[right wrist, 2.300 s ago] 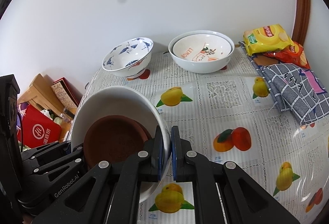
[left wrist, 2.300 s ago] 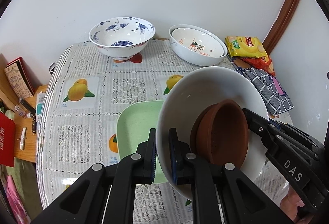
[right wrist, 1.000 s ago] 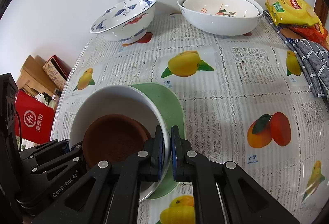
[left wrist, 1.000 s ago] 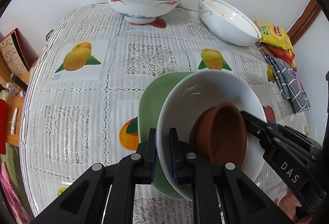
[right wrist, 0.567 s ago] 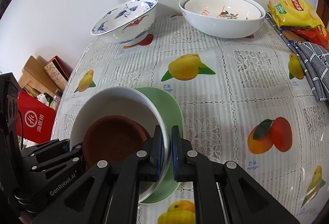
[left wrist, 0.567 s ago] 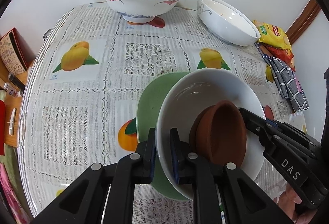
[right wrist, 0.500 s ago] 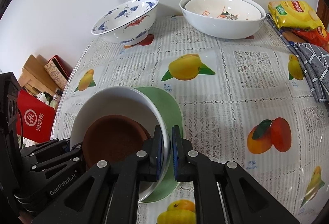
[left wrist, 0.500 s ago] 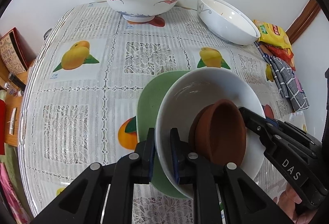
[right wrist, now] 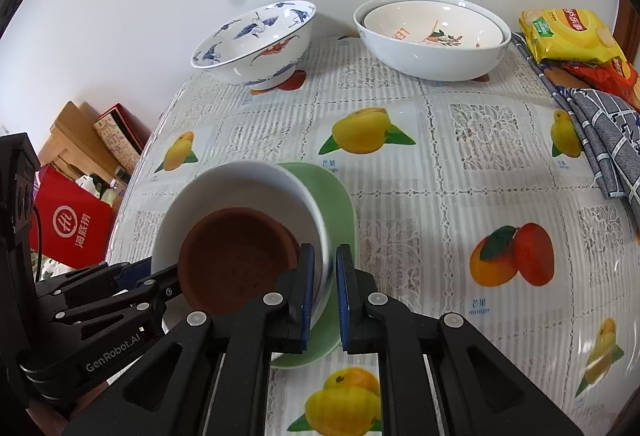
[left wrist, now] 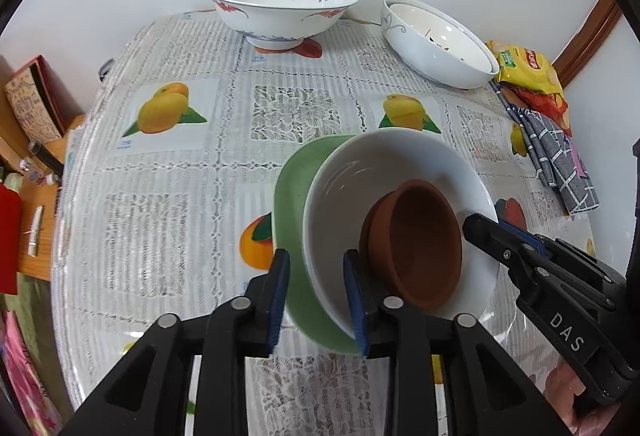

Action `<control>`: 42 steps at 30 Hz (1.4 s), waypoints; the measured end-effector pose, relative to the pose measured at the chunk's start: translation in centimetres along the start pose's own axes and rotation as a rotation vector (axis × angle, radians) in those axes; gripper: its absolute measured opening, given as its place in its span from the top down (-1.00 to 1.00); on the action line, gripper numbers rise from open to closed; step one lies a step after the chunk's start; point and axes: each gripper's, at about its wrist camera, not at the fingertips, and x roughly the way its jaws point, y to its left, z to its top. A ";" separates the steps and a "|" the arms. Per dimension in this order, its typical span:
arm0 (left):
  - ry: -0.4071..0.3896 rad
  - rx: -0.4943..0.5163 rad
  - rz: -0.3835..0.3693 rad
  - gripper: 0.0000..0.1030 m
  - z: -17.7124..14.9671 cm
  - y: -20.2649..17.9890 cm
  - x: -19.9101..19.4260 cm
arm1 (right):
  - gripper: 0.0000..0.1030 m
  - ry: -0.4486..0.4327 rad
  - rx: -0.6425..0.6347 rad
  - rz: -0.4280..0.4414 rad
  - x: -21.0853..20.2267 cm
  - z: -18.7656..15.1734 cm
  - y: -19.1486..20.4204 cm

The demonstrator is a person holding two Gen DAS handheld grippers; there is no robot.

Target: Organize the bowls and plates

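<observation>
White bowl (left wrist: 352,172): on green plate (left wrist: 290,192), brown dish (left wrist: 416,248) inside.
Left gripper (left wrist: 318,296): wide, straddling the near rim, not pinching.
Right gripper (right wrist: 322,288): narrow gap around the opposite rim; contact unclear.
Handling: likely stiff, glazed, slippery, breakable; best taken by the rim.

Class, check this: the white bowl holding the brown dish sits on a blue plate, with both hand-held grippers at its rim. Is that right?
Not quite. The plate under the white bowl is green, as the right wrist view shows. The brown dish and both grippers at the rim are correct.
</observation>
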 end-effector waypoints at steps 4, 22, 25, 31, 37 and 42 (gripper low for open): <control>-0.023 0.005 0.004 0.35 -0.6 -0.2 -1.5 | 0.69 -0.011 -0.006 -0.005 -1.2 -0.6 0.1; -0.256 0.108 -0.009 -0.11 -7.6 -7.0 -12.4 | 0.13 -0.184 0.031 -0.206 -16.2 -8.1 -3.9; -0.293 0.131 0.012 -0.21 -9.2 -8.5 -13.9 | 0.13 -0.202 0.056 -0.232 -18.4 -9.9 -4.8; -0.343 0.160 -0.016 -0.44 -12.3 -10.8 -16.0 | -0.45 -0.266 0.076 -0.261 -22.2 -13.3 -5.5; -0.362 0.159 -0.012 -0.57 -14.8 -12.0 -17.5 | -0.69 -0.294 0.061 -0.299 -24.7 -16.2 -5.4; -0.370 0.180 0.010 -0.57 -16.2 -12.9 -18.4 | -0.77 -0.293 0.067 -0.325 -25.9 -18.2 -5.5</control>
